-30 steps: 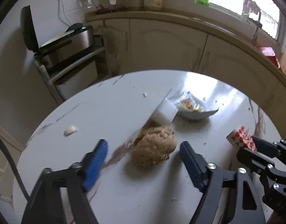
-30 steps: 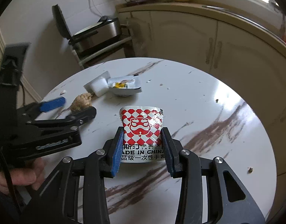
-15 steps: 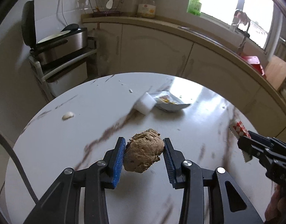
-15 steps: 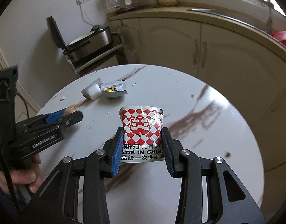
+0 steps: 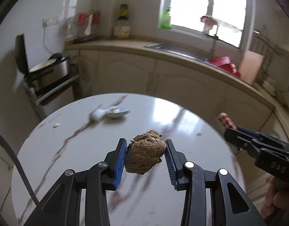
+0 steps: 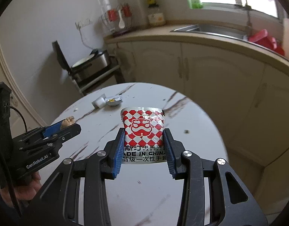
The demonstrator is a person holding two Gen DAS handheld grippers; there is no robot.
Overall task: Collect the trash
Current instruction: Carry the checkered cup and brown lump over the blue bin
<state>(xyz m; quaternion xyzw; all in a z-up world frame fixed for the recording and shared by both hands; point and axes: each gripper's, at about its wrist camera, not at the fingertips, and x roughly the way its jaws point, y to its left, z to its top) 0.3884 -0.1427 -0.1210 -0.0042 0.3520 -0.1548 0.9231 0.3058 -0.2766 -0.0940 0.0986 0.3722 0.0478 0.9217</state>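
The left claw (image 5: 146,151) is pinching a brown crumpled lump (image 5: 145,153) above the bench (image 5: 72,150), while the right claw (image 6: 143,145) is gripping a red-checked packet (image 6: 143,130) (other scraps (image 6: 106,101) are lying at the far edge)

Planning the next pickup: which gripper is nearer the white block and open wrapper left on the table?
Left, narrowly. The left gripper holds the brown lump nearer the white block; the right gripper, holding the checkered packet, is out toward the table's other side.

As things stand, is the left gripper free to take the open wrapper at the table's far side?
Probably not: the left gripper is shut on the brown lump, though nothing blocks the way to the wrapper.
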